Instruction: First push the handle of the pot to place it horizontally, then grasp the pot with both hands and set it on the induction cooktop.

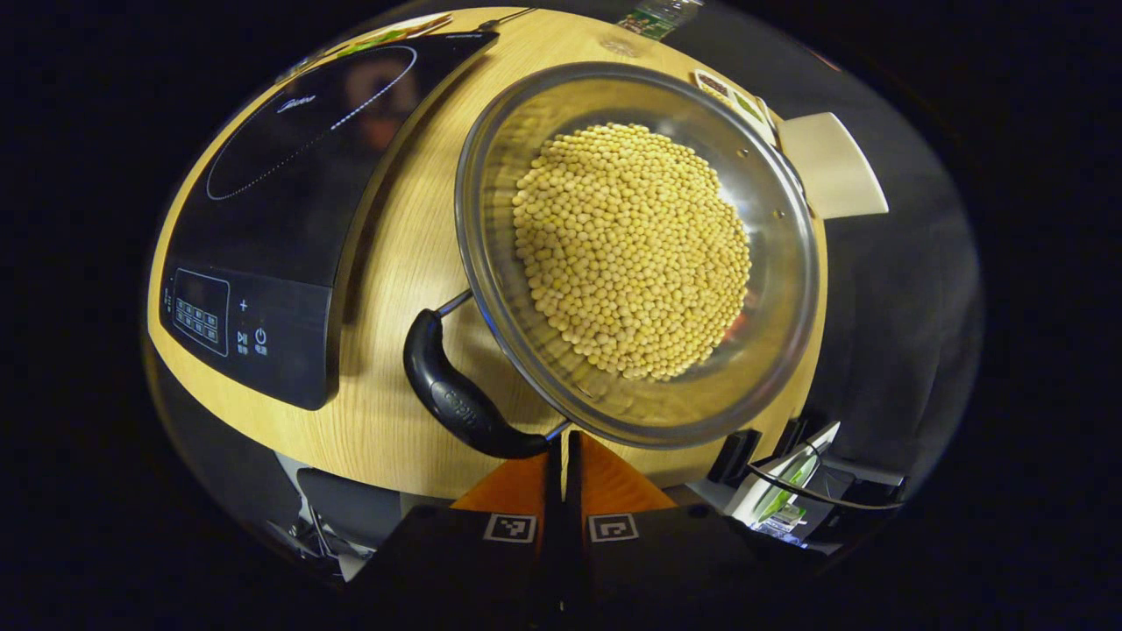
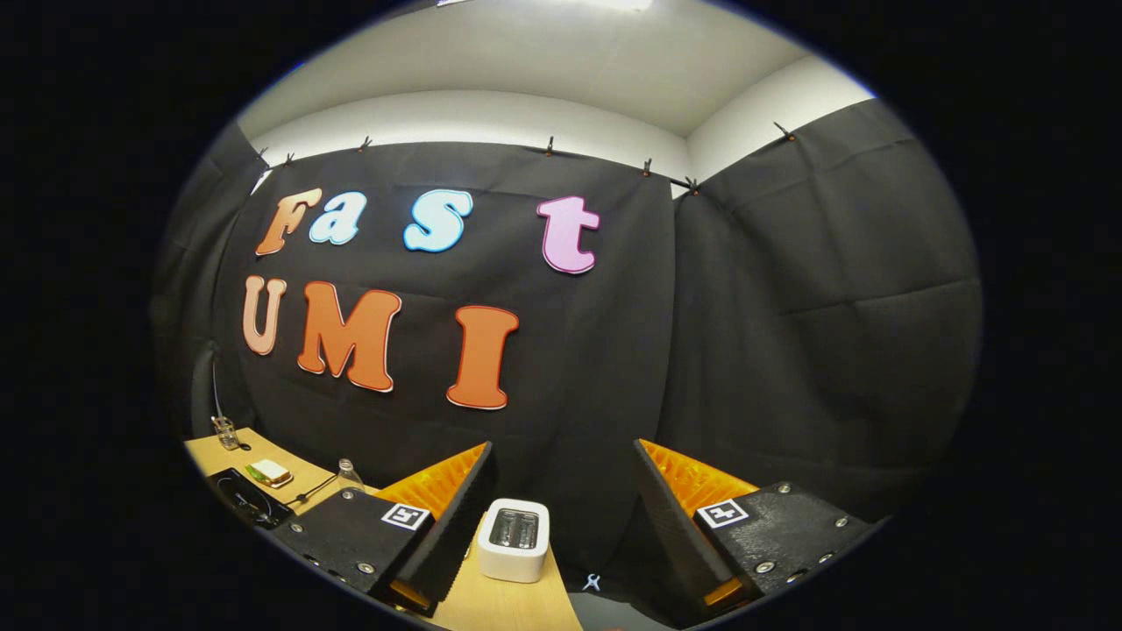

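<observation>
My left gripper (image 1: 562,447): I have it clenched, the two orange fingers drawn together with only a thin dark slit between them; their tips sit at the lower end of the pot handle, where its metal rod meets the pot's rim, and I cannot tell whether they pinch anything
My right gripper (image 2: 561,491): I hold it released, fingers spread wide apart with nothing between them, raised and facing the booth's black cloth wall
Pot (image 1: 780,289): a round steel pot with a shiny rim, standing on the wooden table (image 1: 412,263) just beside the induction cooktop, not on it
Pot contents: a heap of small yellow beans (image 1: 631,250) covering most of the bottom
Pot handle (image 1: 456,399): black, curved, joined to the rim by thin metal rods at both ends; it lies along the pot's near-left side, between the pot and the cooktop's control panel
Induction cooktop (image 1: 298,175): black glass with a dotted ring, control panel at its near corner, on the table to the left of the pot
Toaster (image 2: 514,539): white, on the table seen between my right gripper's fingers, well apart from them
</observation>
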Demonstrator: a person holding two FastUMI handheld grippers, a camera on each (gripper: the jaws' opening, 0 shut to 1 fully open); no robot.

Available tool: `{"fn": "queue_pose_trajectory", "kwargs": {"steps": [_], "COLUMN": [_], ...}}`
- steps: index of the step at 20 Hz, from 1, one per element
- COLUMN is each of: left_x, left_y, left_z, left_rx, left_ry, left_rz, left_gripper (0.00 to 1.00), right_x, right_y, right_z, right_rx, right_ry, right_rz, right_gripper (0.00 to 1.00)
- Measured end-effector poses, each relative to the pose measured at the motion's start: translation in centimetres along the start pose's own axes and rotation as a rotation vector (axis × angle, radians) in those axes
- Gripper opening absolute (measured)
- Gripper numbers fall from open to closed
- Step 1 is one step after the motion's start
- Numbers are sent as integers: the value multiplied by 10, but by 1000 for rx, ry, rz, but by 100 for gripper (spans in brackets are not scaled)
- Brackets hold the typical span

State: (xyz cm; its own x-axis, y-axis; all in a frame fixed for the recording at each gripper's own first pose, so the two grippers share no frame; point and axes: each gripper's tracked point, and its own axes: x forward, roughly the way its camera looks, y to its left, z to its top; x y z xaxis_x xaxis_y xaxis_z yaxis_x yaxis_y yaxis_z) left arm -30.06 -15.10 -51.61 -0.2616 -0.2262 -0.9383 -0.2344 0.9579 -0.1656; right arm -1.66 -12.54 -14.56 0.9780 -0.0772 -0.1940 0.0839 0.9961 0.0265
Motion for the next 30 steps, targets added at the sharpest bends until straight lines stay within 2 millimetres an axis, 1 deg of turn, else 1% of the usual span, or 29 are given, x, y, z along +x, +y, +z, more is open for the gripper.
{"fn": "queue_pose_trajectory", "kwargs": {"steps": [2,5,7,9,12,15,18,20,21,24,25,27,30], "left_x": [4,3,1,-2,-6,-10,-15,-16,-11,-16,-17,-19,-24], "left_y": [3,14,26,37,53,63,70,67,68,67,65,62,64], "left_z": [4,11,19,29,44,62,79,89,94,105,109,119,131], "left_rx": [-19,23,62,102,177,233,301,350,381,474,501,543,592], "left_ry": [6,-16,-32,-45,-67,-87,-116,-132,-135,-170,-183,-210,-252], "left_rz": [23,86,131,161,197,225,254,227,228,248,255,258,251], "left_gripper": [8,8,8,8,8,8,8,8,8,8,8,8,8], "right_x": [-1,-3,-3,-5,-9,-11,-11,-11,-12,-15,-15,-17,-17], "right_y": [-10,-20,-20,-13,6,27,52,70,80,108,117,130,150], "right_z": [-9,-14,-17,-20,-20,-17,-15,-19,-22,-34,-39,-51,-73], "right_rx": [8,16,17,20,15,5,7,3,-1,-3,0,8,19], "right_ry": [19,29,39,49,59,69,81,103,116,162,182,221,288], "right_rz": [-18,-42,-58,-68,-66,-62,-45,-29,-19,15,25,41,61], "right_gripper": [95,95,95,95,95,95,95,95,95,95,97,95,95]}}
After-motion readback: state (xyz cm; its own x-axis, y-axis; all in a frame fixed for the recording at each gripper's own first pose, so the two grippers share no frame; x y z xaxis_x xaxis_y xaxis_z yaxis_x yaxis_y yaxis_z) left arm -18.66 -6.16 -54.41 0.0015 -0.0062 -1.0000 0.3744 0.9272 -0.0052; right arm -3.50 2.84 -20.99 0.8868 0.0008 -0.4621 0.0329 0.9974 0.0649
